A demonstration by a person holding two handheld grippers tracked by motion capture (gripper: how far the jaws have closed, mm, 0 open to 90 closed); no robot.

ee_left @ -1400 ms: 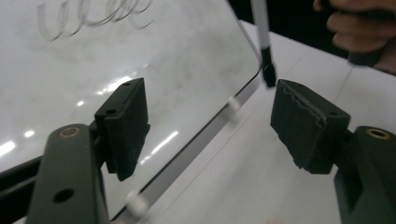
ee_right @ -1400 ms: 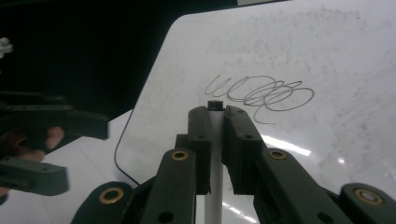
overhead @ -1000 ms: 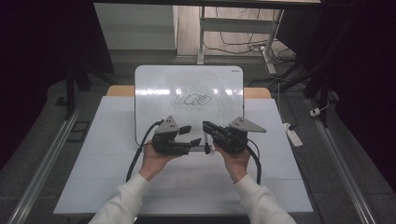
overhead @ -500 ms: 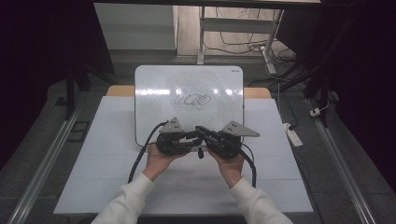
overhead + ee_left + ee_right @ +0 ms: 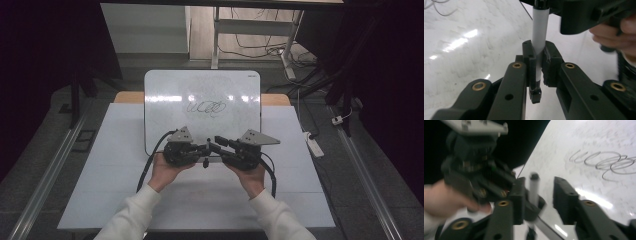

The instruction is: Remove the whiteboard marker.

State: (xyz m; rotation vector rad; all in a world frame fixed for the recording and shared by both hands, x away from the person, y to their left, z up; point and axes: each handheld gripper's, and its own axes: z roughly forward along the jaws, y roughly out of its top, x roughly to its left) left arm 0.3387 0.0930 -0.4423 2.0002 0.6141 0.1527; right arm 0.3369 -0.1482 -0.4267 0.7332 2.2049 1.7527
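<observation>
In the high view the left gripper (image 5: pixel 204 148) and the right gripper (image 5: pixel 218 142) meet tip to tip over the near edge of a whiteboard (image 5: pixel 165 95) that lies on the white worktop (image 5: pixel 120 150), and a marker (image 5: pixel 205 154) hangs between their tips, its dark end pointing down toward the person; a black scribble (image 5: pixel 206 107) sits on the board well beyond both grippers, and a cable (image 5: pixel 148 165) trails from the left gripper back past the left hand (image 5: pixel 167 170), while the right hand (image 5: pixel 250 177) carries the other tool. In the left gripper view the left gripper (image 5: pixel 539 65) is clenched on the marker (image 5: pixel 540 32), having just closed; the white barrel stands upright between the pads, its black end below them and its upper part running up to the right gripper's dark body just ahead. In the right gripper view the right gripper (image 5: pixel 539 195) has its jaws just opening: the marker (image 5: pixel 533 187) stands between them close by the left pad, with a clear gap to the right pad, so it is released on this side. The left gripper (image 5: pixel 519 188) comes in from the left and grasps the marker just beside those pads, and the scribble (image 5: pixel 604 163) shows on the whiteboard (image 5: pixel 579 142) ahead and to the right.
</observation>
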